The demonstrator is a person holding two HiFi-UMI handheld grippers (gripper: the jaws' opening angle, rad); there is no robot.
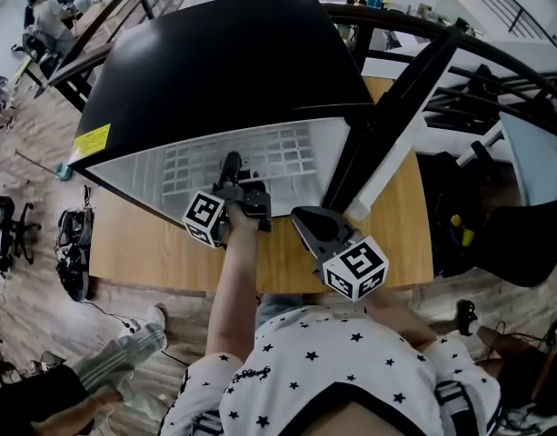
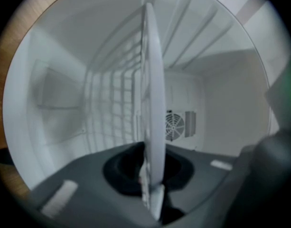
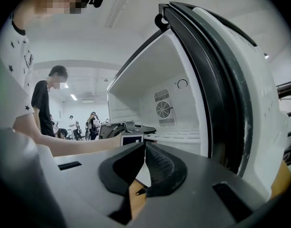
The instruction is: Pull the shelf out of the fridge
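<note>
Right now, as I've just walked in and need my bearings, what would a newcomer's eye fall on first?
The black-topped fridge on the wooden table stands out, its door swung open at the right. The left claw is closed on the front edge of the white shelf inside, while the right claw sits shut and empty beside the door.

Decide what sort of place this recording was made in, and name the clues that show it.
Probably an open-plan lab or workshop, not a kitchen: the mini fridge sits on a wooden table, metal railings run behind it, and other people stand in the background.
</note>
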